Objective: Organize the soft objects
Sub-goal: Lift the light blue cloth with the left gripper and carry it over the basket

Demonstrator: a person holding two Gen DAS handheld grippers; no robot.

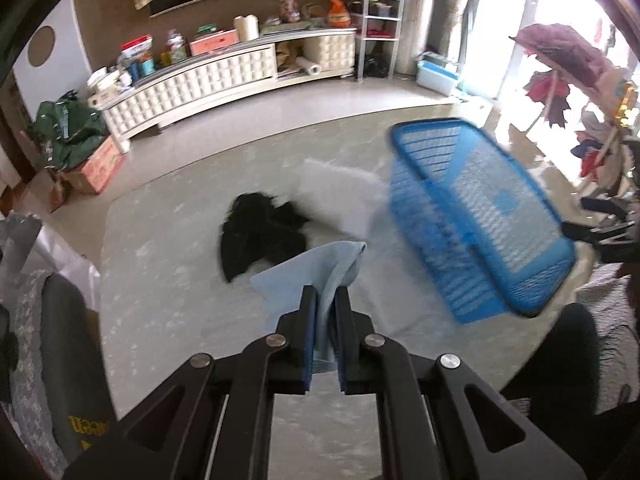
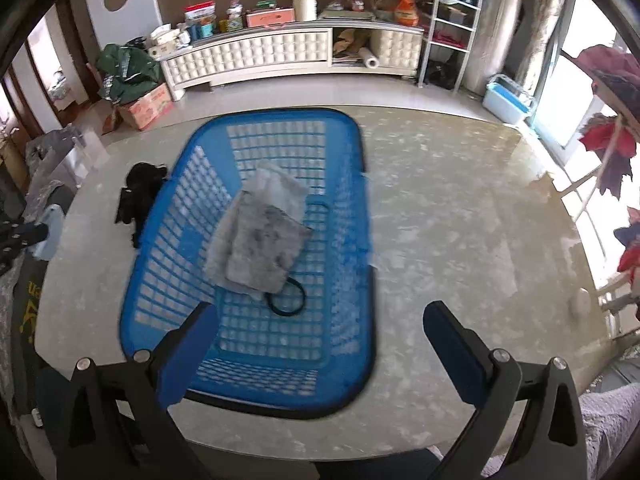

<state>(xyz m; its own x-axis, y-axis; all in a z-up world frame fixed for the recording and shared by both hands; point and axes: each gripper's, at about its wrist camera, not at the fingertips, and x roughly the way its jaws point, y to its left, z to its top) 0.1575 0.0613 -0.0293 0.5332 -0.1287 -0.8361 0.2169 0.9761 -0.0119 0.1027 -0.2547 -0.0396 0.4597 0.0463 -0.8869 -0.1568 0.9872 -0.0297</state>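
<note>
My left gripper [image 1: 325,294] is shut on a light blue cloth [image 1: 316,268] and holds it above the round marble table [image 1: 160,304]. A black fabric piece [image 1: 260,234] and a white fluffy cloth [image 1: 340,200] lie on the table beyond it. A blue plastic basket [image 1: 480,220] stands to the right. In the right wrist view the basket [image 2: 256,240] holds a grey folded cloth [image 2: 260,240] and a black loop [image 2: 286,300]. My right gripper [image 2: 320,320] is open and empty over the basket's near end. The black fabric [image 2: 138,200] lies left of the basket.
The table edge curves close around [image 2: 480,420]. A long white cabinet [image 2: 280,56] with clutter stands by the far wall. A cardboard box with green bags [image 2: 136,92] sits on the floor at left. A clothes rack [image 1: 568,80] stands at right.
</note>
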